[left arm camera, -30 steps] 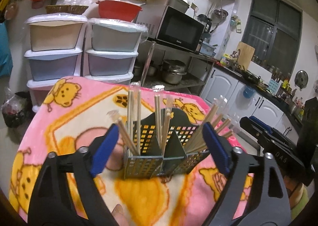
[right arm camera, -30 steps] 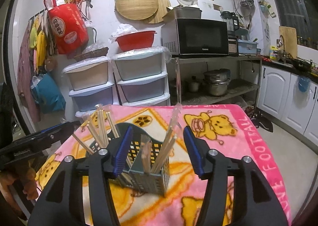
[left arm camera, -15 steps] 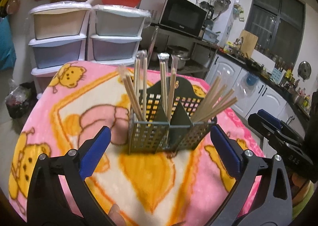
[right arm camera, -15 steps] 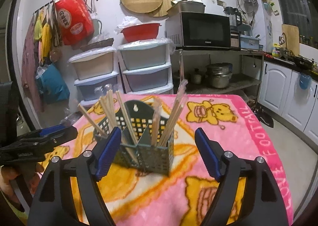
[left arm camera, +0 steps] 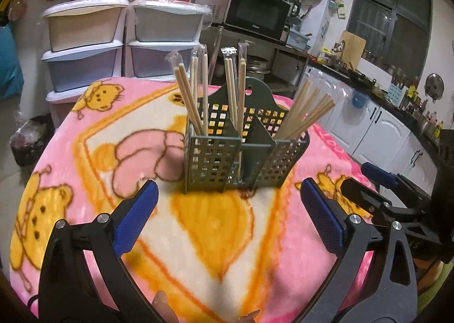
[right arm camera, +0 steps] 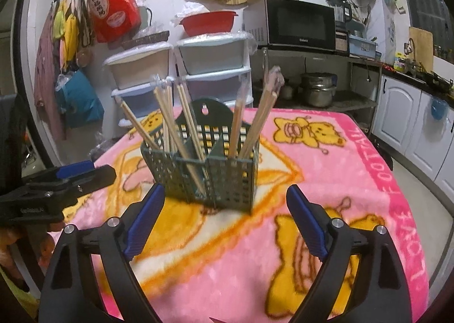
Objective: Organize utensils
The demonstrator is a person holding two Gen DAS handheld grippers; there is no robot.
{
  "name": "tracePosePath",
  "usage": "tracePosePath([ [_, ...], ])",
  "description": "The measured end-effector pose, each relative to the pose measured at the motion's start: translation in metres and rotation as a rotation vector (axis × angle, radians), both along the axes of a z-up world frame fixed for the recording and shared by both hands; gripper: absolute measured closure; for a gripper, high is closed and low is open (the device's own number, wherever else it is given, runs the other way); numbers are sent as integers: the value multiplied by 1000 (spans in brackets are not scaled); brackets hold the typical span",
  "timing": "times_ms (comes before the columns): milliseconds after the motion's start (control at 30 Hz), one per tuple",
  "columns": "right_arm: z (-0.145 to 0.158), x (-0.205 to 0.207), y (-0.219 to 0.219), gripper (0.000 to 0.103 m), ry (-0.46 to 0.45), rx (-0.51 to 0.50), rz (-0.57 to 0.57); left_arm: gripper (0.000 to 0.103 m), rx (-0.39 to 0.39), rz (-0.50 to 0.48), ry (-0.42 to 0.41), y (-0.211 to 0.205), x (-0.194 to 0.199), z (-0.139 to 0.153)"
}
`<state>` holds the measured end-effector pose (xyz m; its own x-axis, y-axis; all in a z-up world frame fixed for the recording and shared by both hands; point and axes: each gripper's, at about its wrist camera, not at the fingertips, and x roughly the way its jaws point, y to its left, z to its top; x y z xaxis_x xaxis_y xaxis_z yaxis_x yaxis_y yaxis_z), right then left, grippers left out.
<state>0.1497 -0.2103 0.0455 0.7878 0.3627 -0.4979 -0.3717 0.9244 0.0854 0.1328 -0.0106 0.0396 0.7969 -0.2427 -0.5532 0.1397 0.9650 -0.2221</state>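
A dark green perforated utensil holder (left arm camera: 241, 158) with three compartments stands upright on a pink cartoon blanket (left arm camera: 85, 152); it also shows in the right wrist view (right arm camera: 207, 172). Several wooden chopsticks (left arm camera: 235, 90), some in clear wrappers, stand in each compartment, and show in the right wrist view too (right arm camera: 181, 121). My left gripper (left arm camera: 227, 223) is open and empty, a short way in front of the holder. My right gripper (right arm camera: 224, 220) is open and empty, also just in front of the holder. Each gripper shows in the other's view, the right one (left arm camera: 391, 195) and the left one (right arm camera: 65, 181).
Stacked plastic drawers (right arm camera: 181, 67) stand behind the table. A microwave (right arm camera: 300, 25) sits on a metal shelf with pots (right arm camera: 317, 90). White kitchen cabinets (right arm camera: 411, 124) run along the right. The blanket's edge (right arm camera: 397, 195) drops off at the right.
Both grippers have pulled back from the holder, which they flanked closely a second ago. The holder now stands apart from both, with the chopsticks still in it.
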Motion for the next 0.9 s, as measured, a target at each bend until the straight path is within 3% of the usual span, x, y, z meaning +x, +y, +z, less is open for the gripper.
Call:
tracePosePath([
  [267,-28,-8,-1,17,66,-14,1,11,15,-7,20,-4,-15,-18],
  [433,-40,-15,-1,17,77,-27,3,11,23,-6,-9,-6,-24,-25],
  [800,-44,-52,-8,16,-68,18,10,11,32,63,-156,-10,-58,-34],
  [900,-39,-64,-12,10,-149,34,-8,11,20,75,-191,-10,-64,-33],
])
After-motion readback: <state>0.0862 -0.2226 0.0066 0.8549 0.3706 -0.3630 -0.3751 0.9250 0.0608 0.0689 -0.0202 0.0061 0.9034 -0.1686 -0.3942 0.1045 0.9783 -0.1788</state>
